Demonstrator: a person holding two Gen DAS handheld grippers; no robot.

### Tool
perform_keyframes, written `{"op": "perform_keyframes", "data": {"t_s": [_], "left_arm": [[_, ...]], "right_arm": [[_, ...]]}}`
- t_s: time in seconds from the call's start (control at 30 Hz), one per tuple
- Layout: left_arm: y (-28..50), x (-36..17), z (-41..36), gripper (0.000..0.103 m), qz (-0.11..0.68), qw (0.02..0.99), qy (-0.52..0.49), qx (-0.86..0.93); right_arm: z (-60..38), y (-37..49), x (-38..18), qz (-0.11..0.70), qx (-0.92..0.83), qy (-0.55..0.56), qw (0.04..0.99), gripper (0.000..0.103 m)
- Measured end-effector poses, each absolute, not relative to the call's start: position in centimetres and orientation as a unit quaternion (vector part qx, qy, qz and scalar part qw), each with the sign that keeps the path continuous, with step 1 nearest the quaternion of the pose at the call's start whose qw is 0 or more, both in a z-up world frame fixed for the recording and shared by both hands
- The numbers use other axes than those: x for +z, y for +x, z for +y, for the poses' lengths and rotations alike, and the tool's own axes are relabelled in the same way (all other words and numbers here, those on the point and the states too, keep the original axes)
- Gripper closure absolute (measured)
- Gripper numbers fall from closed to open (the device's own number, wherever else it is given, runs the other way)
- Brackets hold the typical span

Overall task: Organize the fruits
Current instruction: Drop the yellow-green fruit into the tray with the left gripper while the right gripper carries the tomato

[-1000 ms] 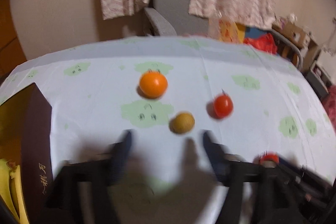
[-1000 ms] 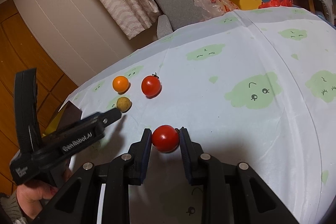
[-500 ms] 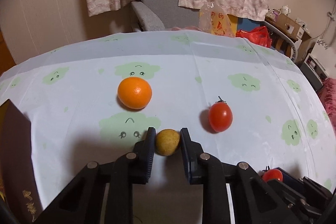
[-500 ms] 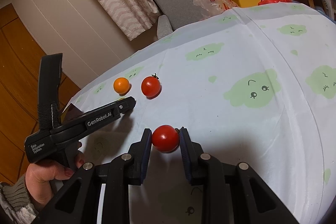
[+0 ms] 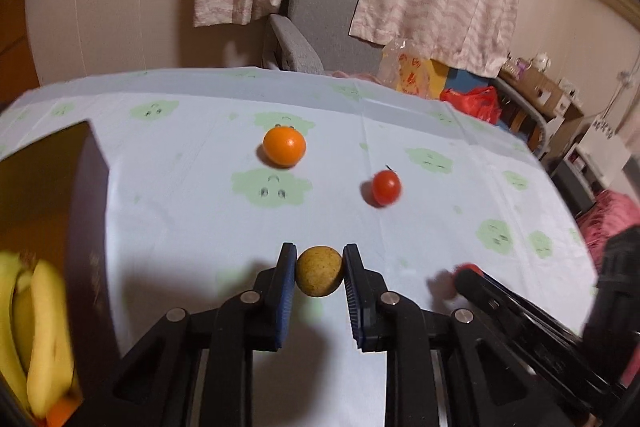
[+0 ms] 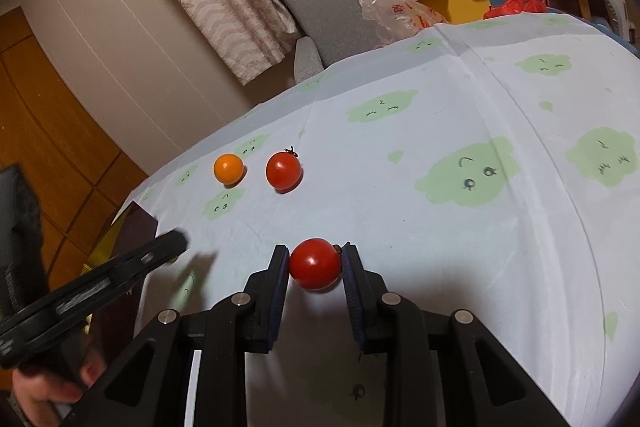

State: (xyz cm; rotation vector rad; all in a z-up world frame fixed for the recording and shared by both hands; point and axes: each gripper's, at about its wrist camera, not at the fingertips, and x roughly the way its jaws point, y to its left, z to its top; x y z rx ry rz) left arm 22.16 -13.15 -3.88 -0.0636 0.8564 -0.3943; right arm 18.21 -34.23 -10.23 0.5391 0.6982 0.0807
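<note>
Tabletop [image 5: 440,155]: pale cloth with green cloud prints.
Left gripper [image 5: 319,273]: jaws pinching a small brown fruit [image 5: 319,270].
Right gripper [image 6: 315,269]: jaws pinching a red tomato [image 6: 315,263].
Box [image 5: 86,211]: bananas [image 5: 36,331] inside, at my left.
Advice: I would carry the fruit level over the box wall and release low.

two tomatoes show in all: one red tomato [image 6: 315,263] low in the middle of the right wrist view, a second tomato [image 6: 283,170] left of centre there. one orange [image 5: 284,146] sits just above the centre of the left wrist view. one brownish-yellow round fruit [image 5: 319,270] lies low in the middle there. a bunch of bananas [image 5: 38,339] fills the lower left corner, at least two, the exact count unclear. one dark box [image 5: 86,227]. two black grippers.
</note>
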Motion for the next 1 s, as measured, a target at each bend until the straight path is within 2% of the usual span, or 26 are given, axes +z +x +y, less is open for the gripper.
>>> {"op": "perform_keyframes", "data": {"t_s": [0.43,1.0], "left_arm": [[15.1,1.2,-4.0,0.079,0.352,0.920,-0.061,-0.165],[12.6,-1.8,12.2,0.079,0.366,0.924,-0.113,-0.003]], "right_arm": [[-28.8,14.9,-7.2,0.335,0.074,0.224,0.912,0.076],[-15.6,14.5,-2.8,0.330,0.199,0.143,0.912,0.076]]}}
